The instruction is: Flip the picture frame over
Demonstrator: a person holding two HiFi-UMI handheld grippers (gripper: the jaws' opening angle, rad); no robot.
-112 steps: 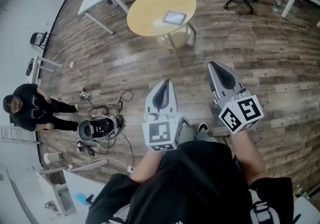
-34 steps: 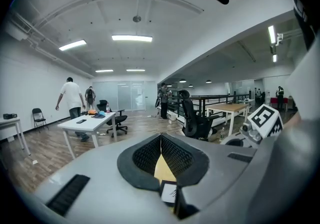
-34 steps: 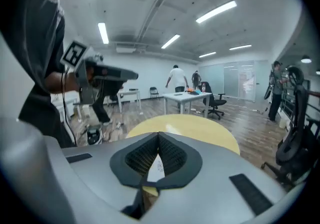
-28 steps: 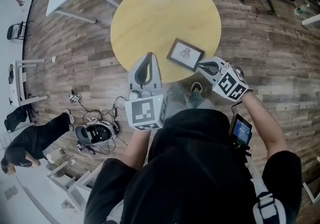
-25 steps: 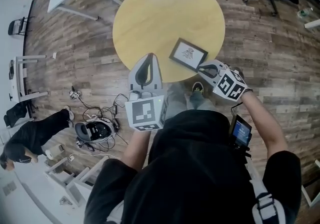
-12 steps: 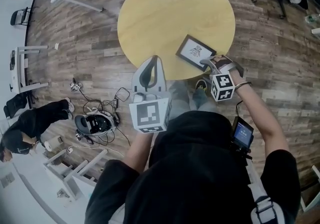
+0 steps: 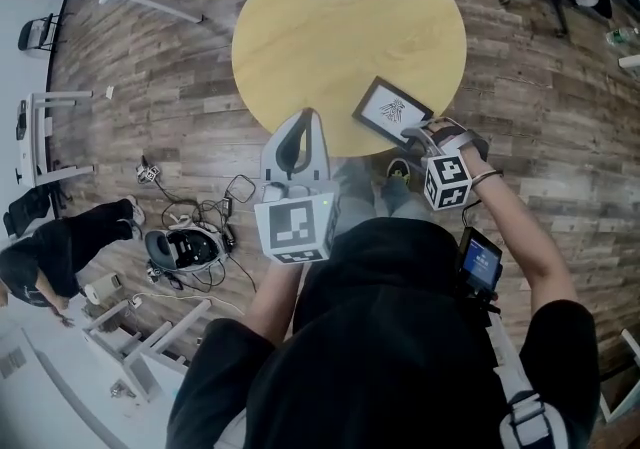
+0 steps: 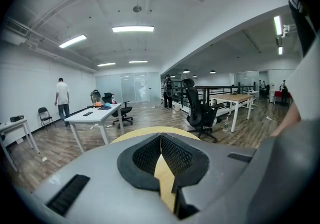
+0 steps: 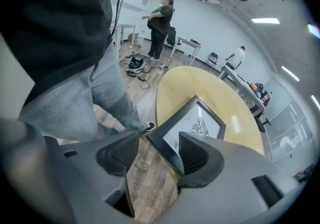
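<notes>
None of the flip was done at this moment. The picture frame [image 7: 392,111] lay flat on the round table [image 7: 330,27], close to the edge nearest to you and on your right side, and its drawing faced up.

Only the approach was ready. Your right gripper [image 9: 156,150] had its jaws spread wide; they had just been opening. The near corner of the frame stood between them. One jaw was over the face of the frame and the other, as it seemed, was out over the floor past the table edge. The pads did not press on the frame, so this gripper had hold of nothing.

Your left gripper [image 8: 161,140] had its jaws closed together with nothing in them. It hovered at the near edge of the table, apart from the frame.

By my judgement, almost everything was left to do: to close on the corner, lift the frame, turn it and lay it face down.

Counted from the largest: one round table was in front of you, one picture frame was on it, and two grippers were in your hands.
</notes>
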